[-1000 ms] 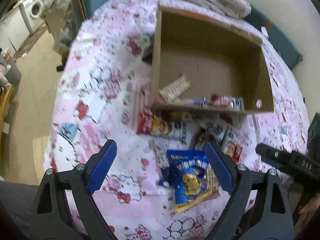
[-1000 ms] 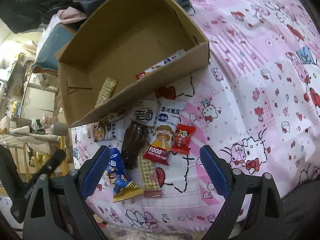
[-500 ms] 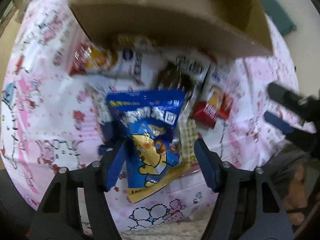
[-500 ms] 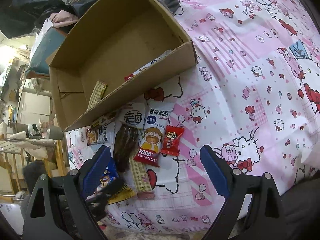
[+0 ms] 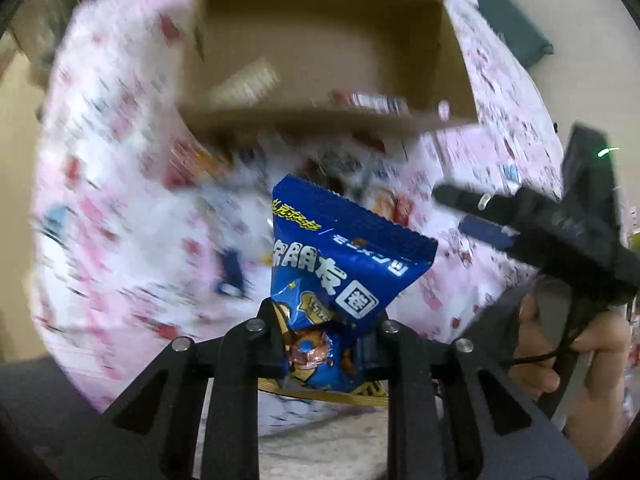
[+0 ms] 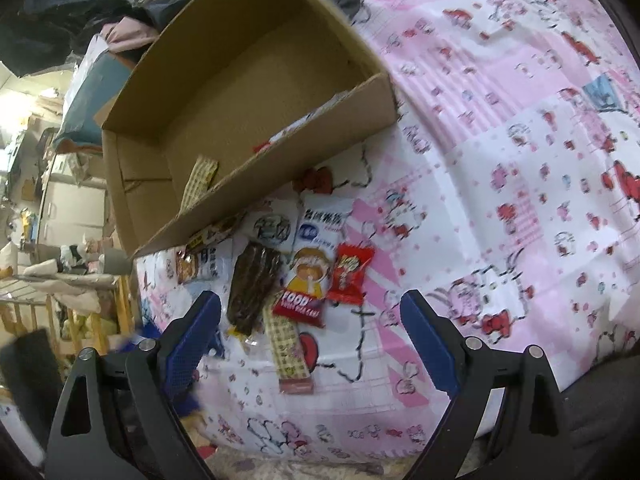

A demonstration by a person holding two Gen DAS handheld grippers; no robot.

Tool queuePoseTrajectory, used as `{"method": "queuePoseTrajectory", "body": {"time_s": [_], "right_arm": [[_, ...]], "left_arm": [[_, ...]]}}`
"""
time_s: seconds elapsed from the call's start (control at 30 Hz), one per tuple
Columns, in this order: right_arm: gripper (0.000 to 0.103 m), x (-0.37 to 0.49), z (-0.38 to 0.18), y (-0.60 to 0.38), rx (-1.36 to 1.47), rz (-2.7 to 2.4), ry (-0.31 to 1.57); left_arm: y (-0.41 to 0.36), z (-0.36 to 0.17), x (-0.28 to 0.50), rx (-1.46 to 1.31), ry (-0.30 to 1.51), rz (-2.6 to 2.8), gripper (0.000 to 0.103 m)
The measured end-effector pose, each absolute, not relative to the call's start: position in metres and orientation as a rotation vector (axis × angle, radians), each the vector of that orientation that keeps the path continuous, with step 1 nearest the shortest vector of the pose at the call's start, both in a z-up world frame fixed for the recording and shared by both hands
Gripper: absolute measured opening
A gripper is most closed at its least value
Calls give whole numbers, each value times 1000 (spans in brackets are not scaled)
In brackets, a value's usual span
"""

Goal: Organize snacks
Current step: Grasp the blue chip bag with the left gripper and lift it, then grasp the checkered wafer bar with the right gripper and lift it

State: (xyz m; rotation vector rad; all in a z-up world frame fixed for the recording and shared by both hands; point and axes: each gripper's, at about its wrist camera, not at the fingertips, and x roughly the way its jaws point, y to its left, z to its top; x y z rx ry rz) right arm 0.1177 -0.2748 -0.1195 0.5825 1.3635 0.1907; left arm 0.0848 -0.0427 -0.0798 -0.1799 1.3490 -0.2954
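left hand-held gripper [image 5: 326, 336] pinches the blue snack bag [image 5: 340, 264] near the cardboard box [image 5: 320, 40]; right hand-held gripper [image 6: 310, 328] gapes wide, empty.

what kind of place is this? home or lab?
Most likely a lived-in home: a cartoon-print pink tablecloth, clothes heaped behind the cardboard box, and cluttered wooden furniture at the side. No lab fixtures visible.

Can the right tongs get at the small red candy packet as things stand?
Probably yes. The right tongs stand open over the snack row, and the red candy packet lies uncovered, its left edge beside the rice cake packet.
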Motion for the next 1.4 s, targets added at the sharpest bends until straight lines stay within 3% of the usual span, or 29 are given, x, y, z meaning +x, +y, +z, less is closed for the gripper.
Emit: {"method": "queuePoseTrajectory", "body": {"time_s": [0.07, 0.13, 0.2, 0.37, 0.67, 0.73, 0.77, 1.2, 1.4], "right_arm": [[93, 118, -123, -264, 547, 215, 1387], [84, 117, -129, -251, 494, 240, 1415], [67, 117, -139, -230, 411, 276, 1466], [52, 114, -156, -188, 207, 333, 1518], [49, 100, -176, -147, -25, 320, 1501], [40, 96, -176, -143, -64, 306, 1489], [29, 94, -175, -142, -61, 312, 1488], [28, 62, -149, -179, 247, 412, 1572], [28, 44, -117, -188, 275, 448, 1514]], "left_arm": [[-28, -72, 88, -170, 1320, -256, 18], [-12, -75, 92, -181, 1326, -186, 18], [2, -86, 96, -204, 1349, -114, 18], [21, -106, 95, -268, 1388, -54, 18], [7, -103, 94, -239, 1374, -64, 19], [5, -106, 96, -242, 1384, -63, 19], [4, -107, 98, -241, 1390, -63, 19], [7, -110, 95, -210, 1378, -30, 19], [10, -102, 94, -209, 1344, -20, 19]]}}
